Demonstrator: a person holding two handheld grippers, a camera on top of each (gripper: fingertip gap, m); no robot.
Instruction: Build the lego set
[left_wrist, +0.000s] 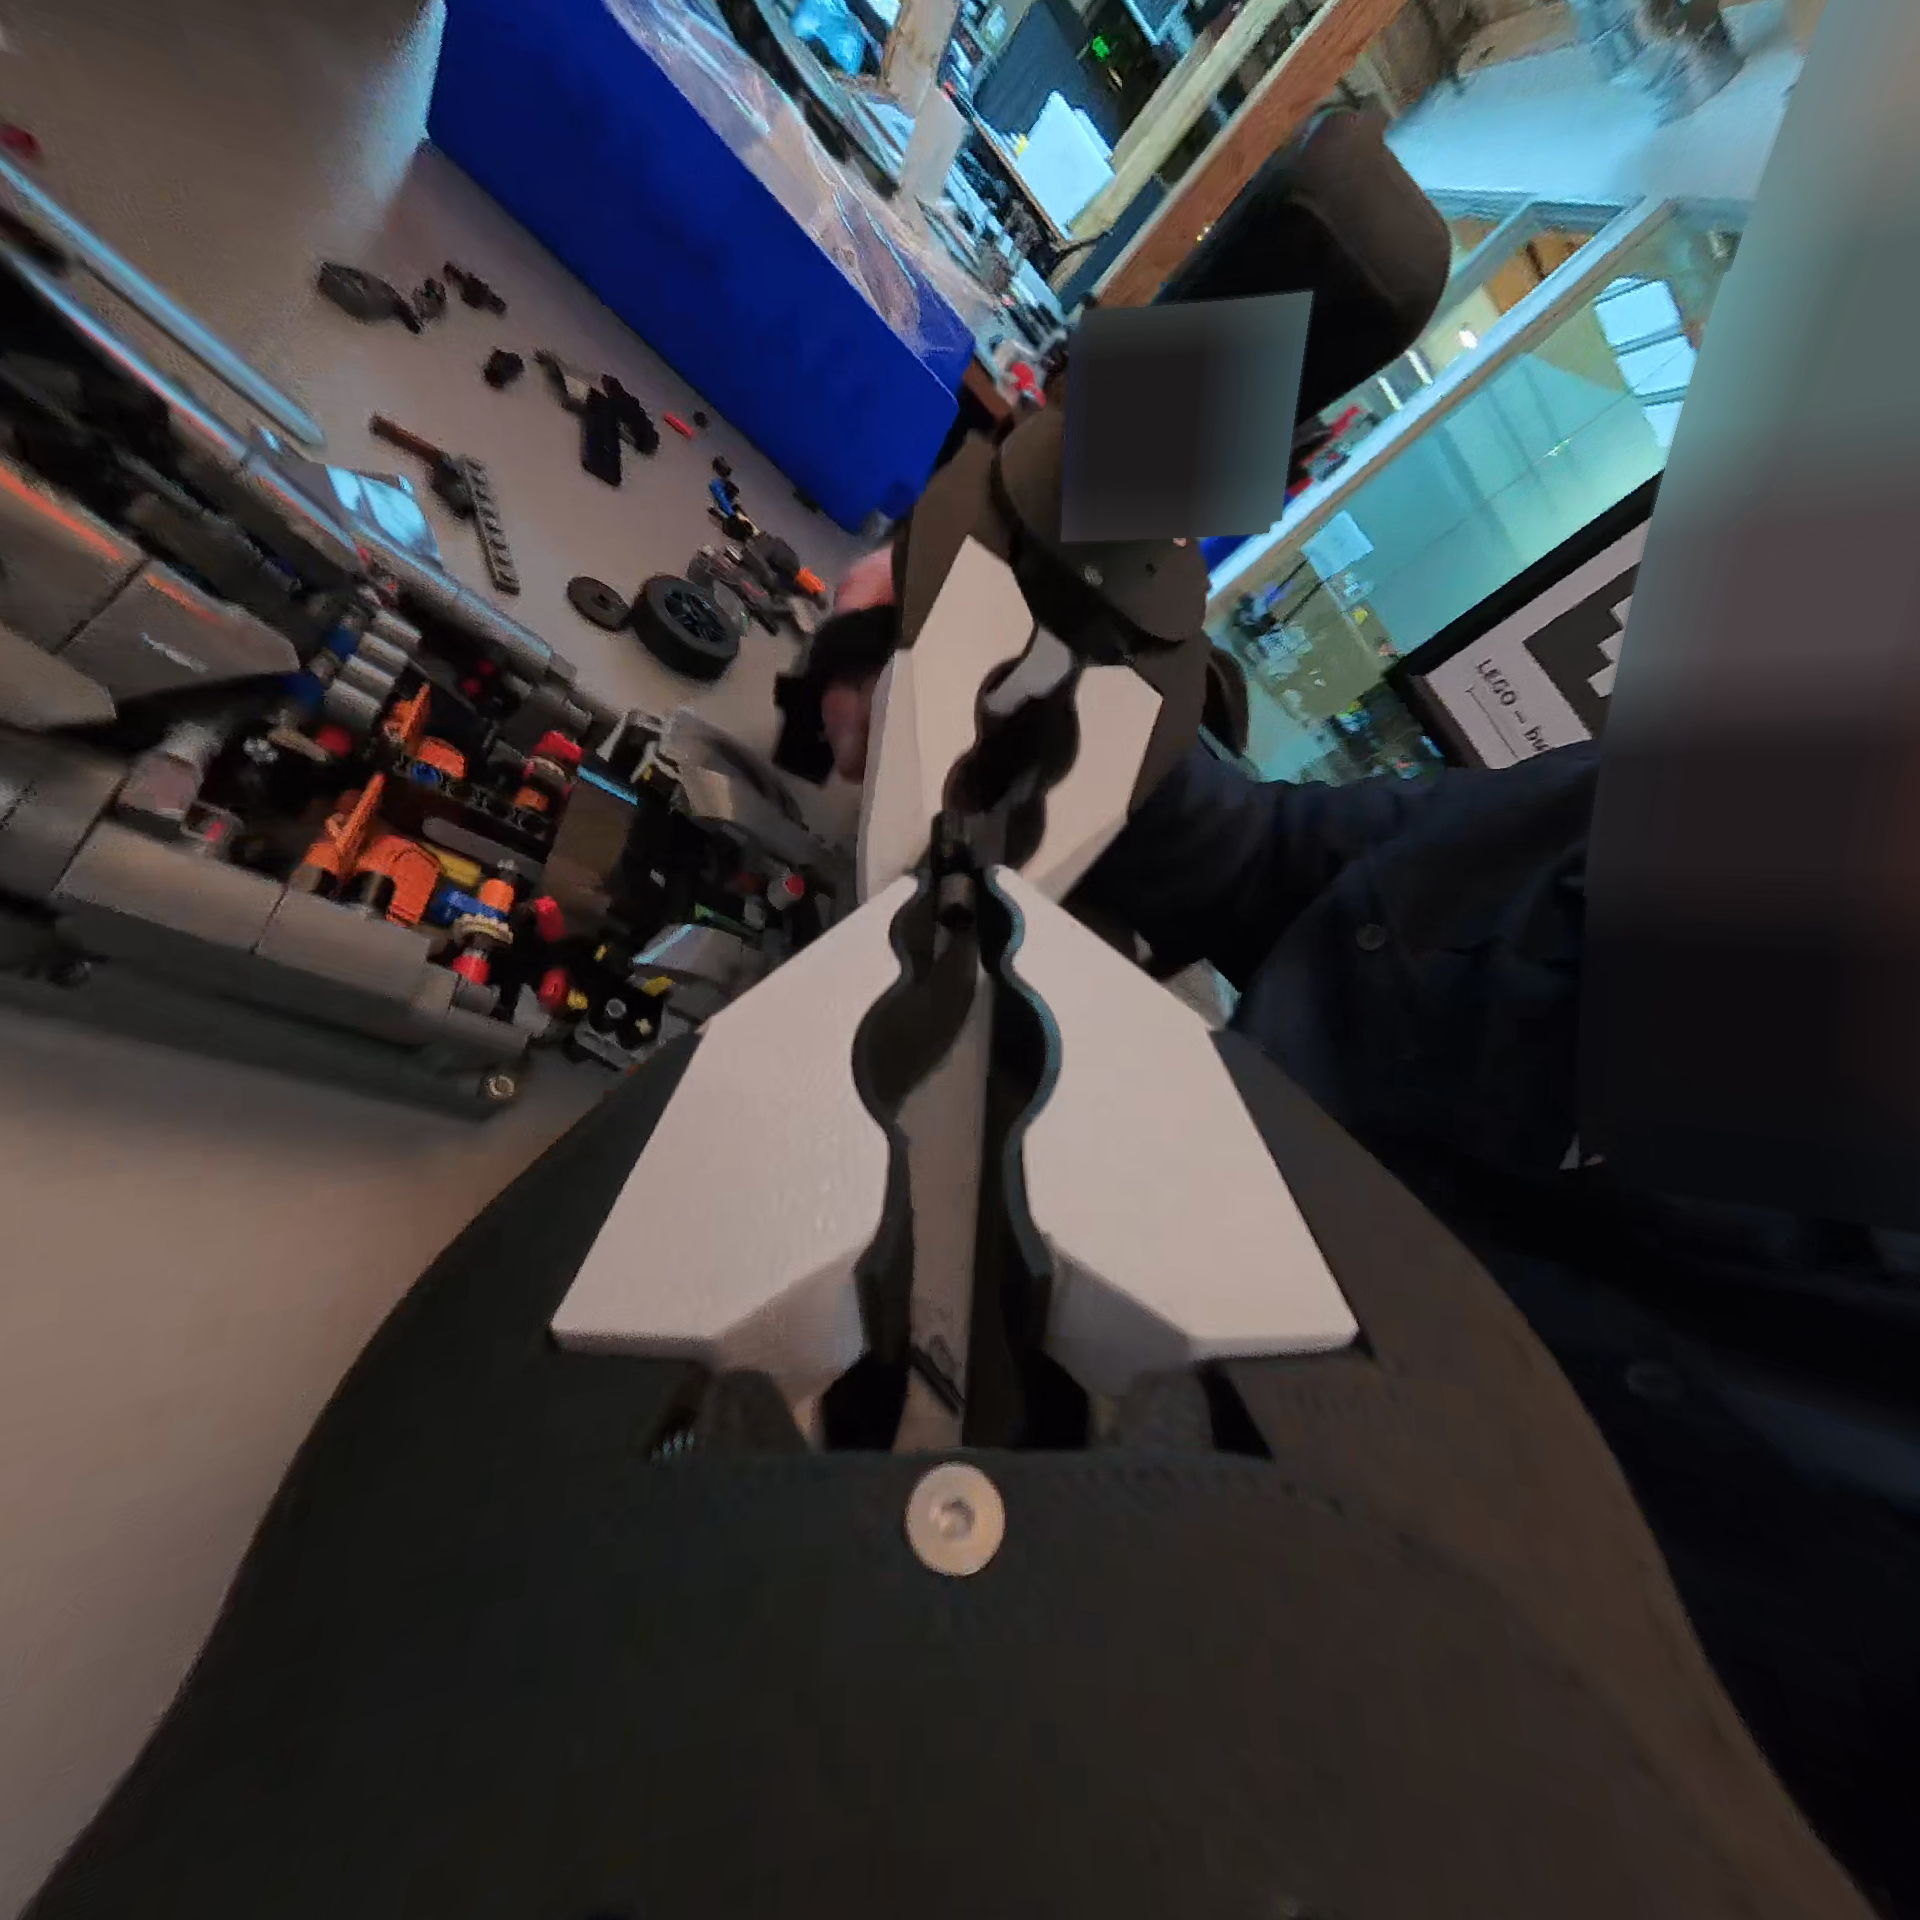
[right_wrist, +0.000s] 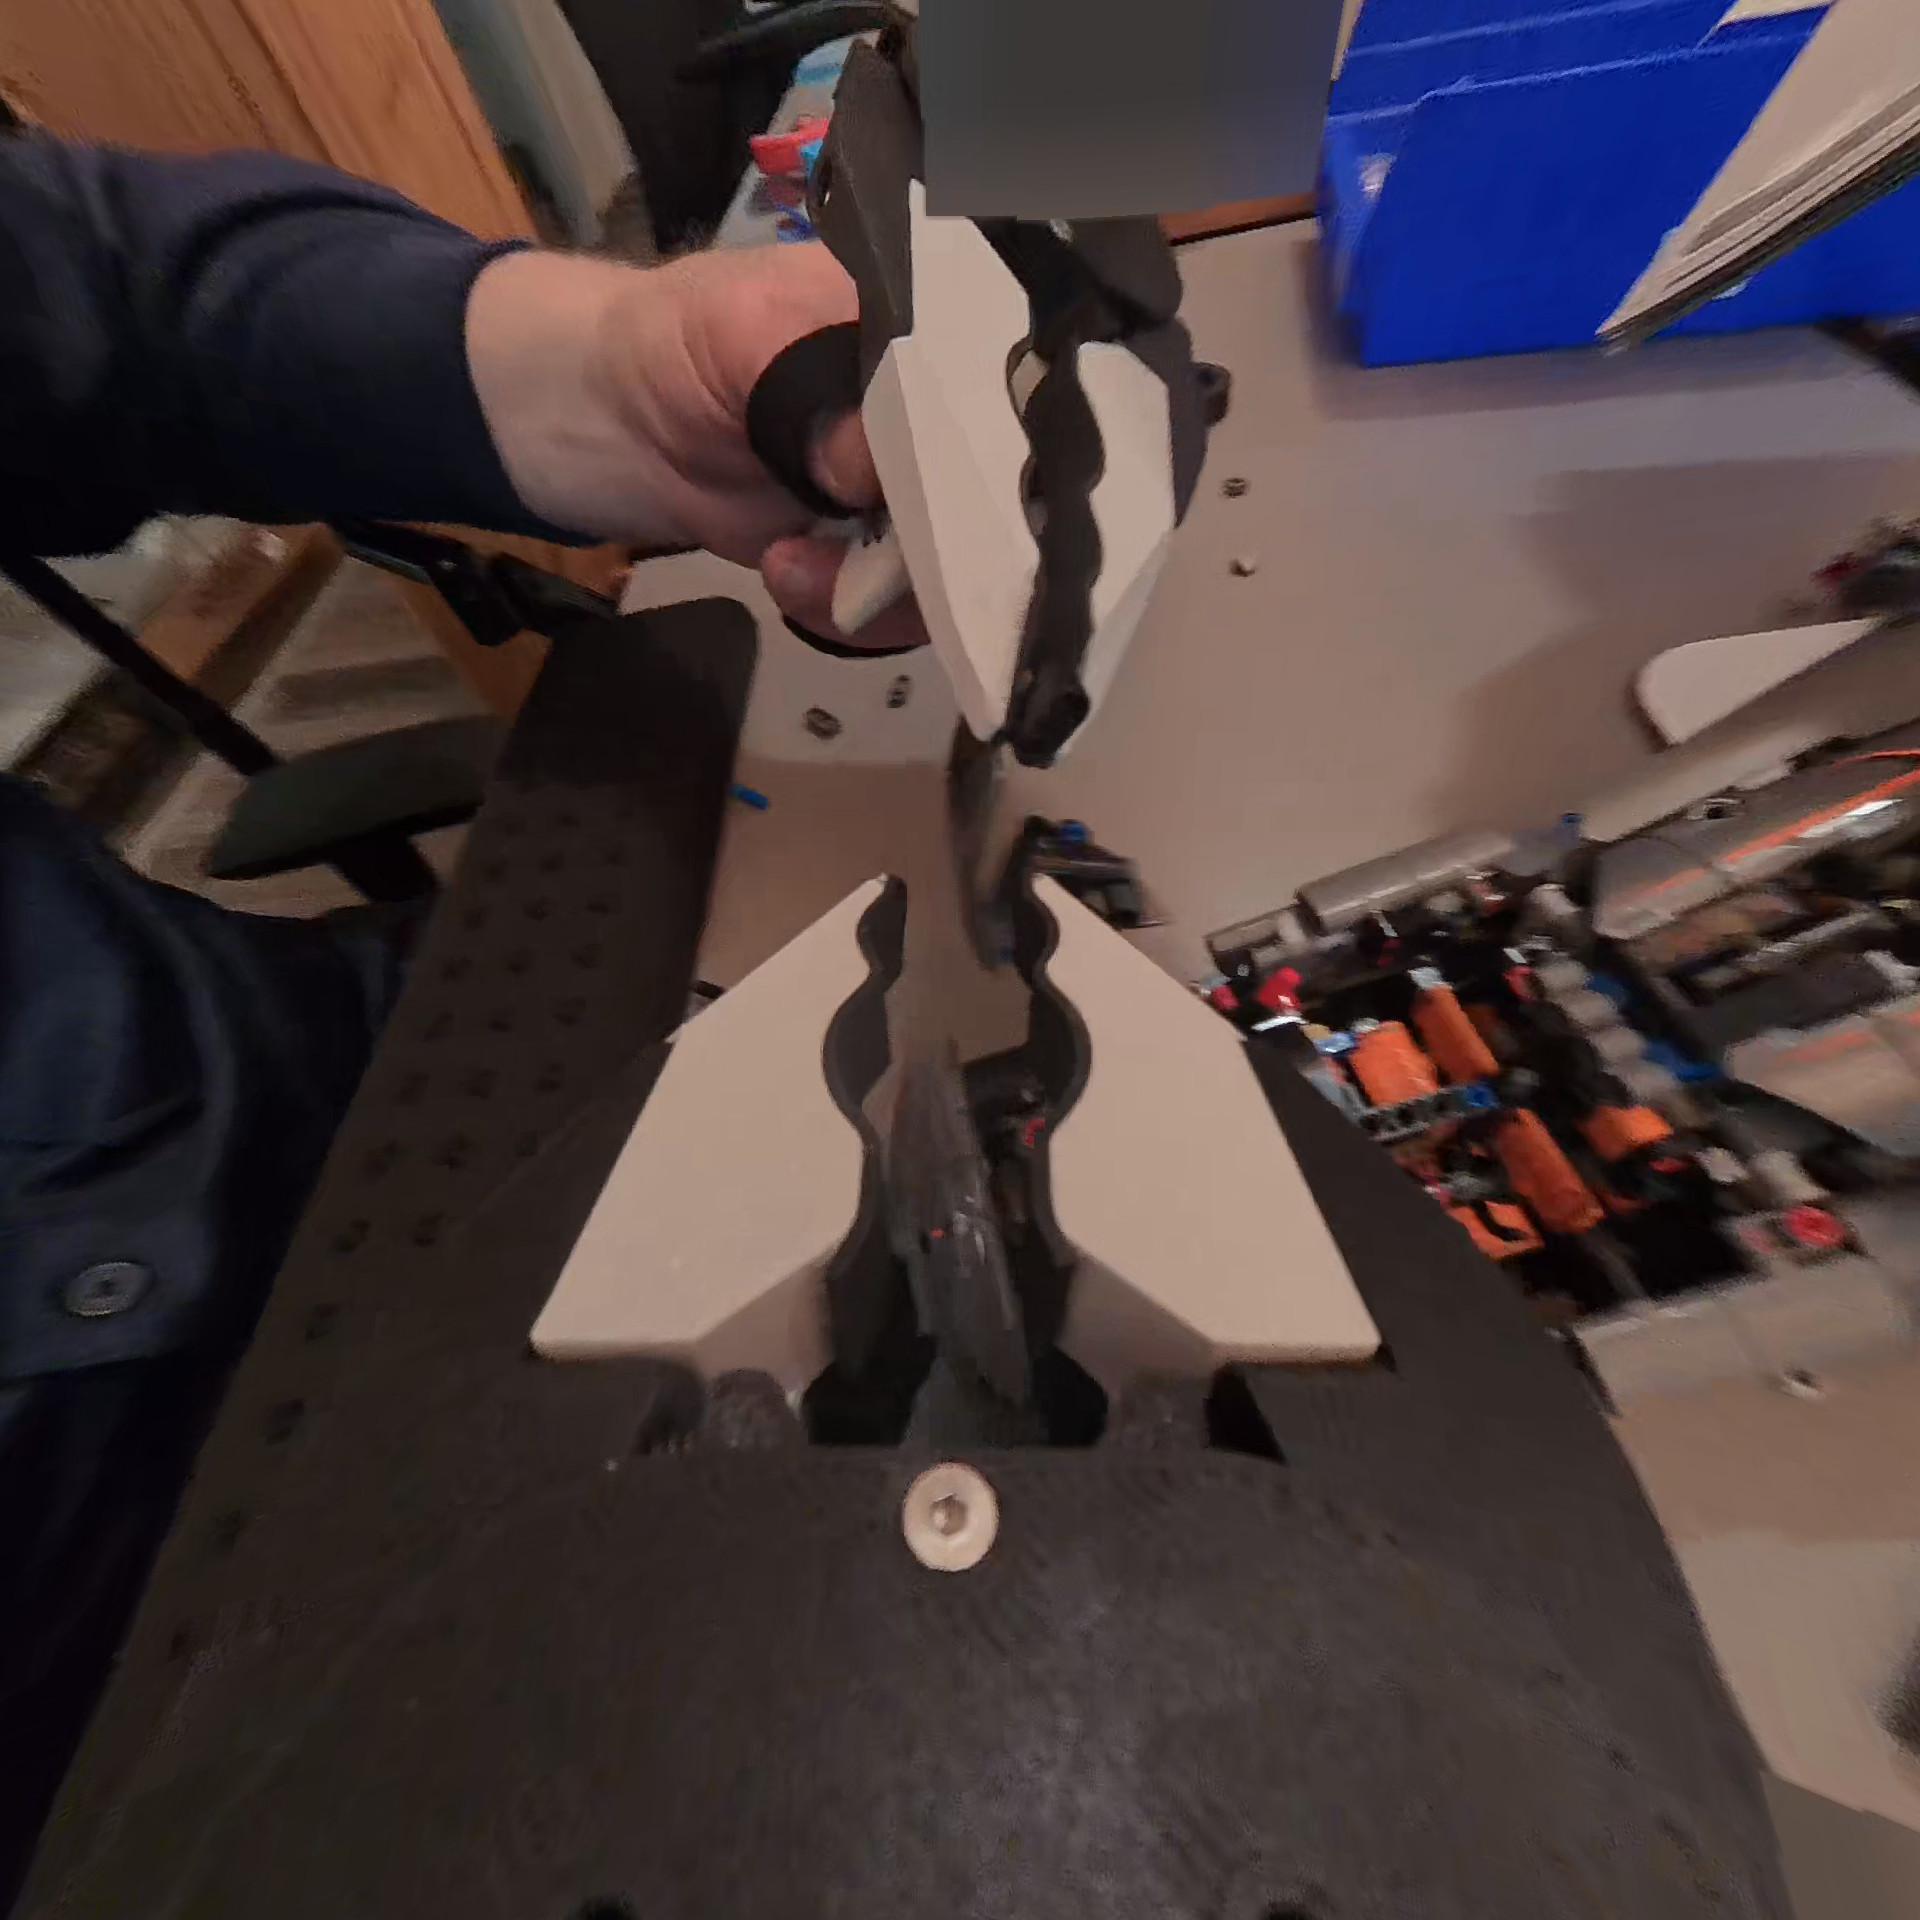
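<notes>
The left gripper (left_wrist: 951, 883) is pinched nearly closed on a thin dark lego piece (left_wrist: 951, 857), held in the air just off the near end of the half-built grey-and-orange car model (left_wrist: 416, 862). The right gripper (right_wrist: 966, 883) faces it tip to tip. Its jaws stand a narrow way apart, with the free end of the piece hanging between them, close to one pad and clear of the other. The frame is smeared there, so I can't be sure it isn't brushing that pad.

The grip is the weak spot: only the very tips of the left gripper hold the piece. If the right gripper closes off-centre, or pushes sideways while closing, the piece could pivot or pop free. It would then fall toward the table (left_wrist: 208, 1247) beside the model, or into the model's open middle, where small dark parts are hard to find.

A second risk is a handover done out of order — the left letting go before the right has clamped. Past the model's far side lie loose parts (left_wrist: 613, 426) and a wheel (left_wrist: 691, 613), well apart from both grippers, so they are unlikely to be disturbed.
</notes>
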